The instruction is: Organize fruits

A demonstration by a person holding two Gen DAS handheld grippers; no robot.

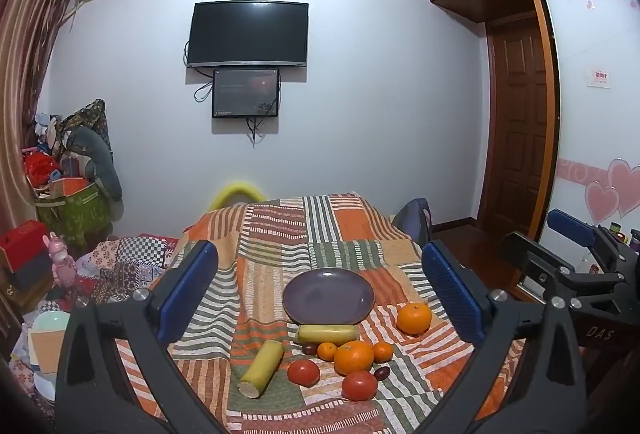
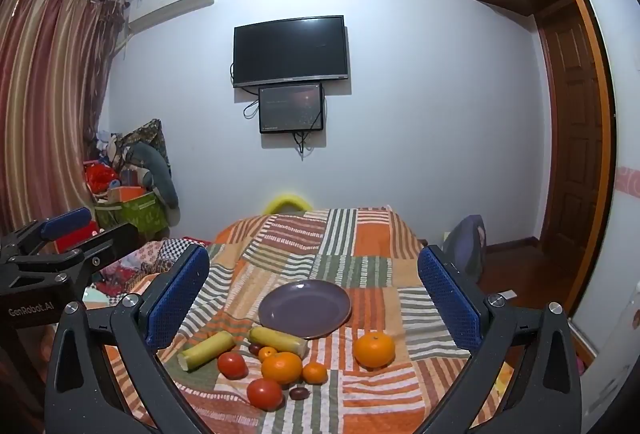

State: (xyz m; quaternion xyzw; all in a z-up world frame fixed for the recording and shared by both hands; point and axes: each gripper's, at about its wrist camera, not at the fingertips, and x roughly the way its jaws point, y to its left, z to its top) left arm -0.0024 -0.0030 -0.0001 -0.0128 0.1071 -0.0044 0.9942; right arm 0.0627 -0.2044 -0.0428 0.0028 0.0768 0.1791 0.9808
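An empty purple plate (image 1: 328, 296) (image 2: 305, 309) lies on the patchwork-covered table. In front of it lie two yellow banana pieces (image 1: 262, 368) (image 1: 328, 334), two red tomatoes (image 1: 304, 372) (image 1: 359, 385), a big orange (image 1: 353, 357) (image 2: 282, 367), small tangerines (image 1: 327, 351) (image 1: 383, 351) and two dark dates (image 1: 382, 372). Another orange (image 1: 414, 318) (image 2: 374, 350) sits apart to the right. My left gripper (image 1: 320, 294) is open and empty, above and short of the fruit. My right gripper (image 2: 312, 298) is open and empty too, also short of the fruit.
The patchwork cloth (image 1: 280, 234) drapes over the table's edges. Clutter, boxes and a green bin (image 1: 72, 209) stand at the left. A chair back (image 2: 466, 246) stands at the table's right. The right gripper's body (image 1: 560, 266) shows at the right of the left wrist view.
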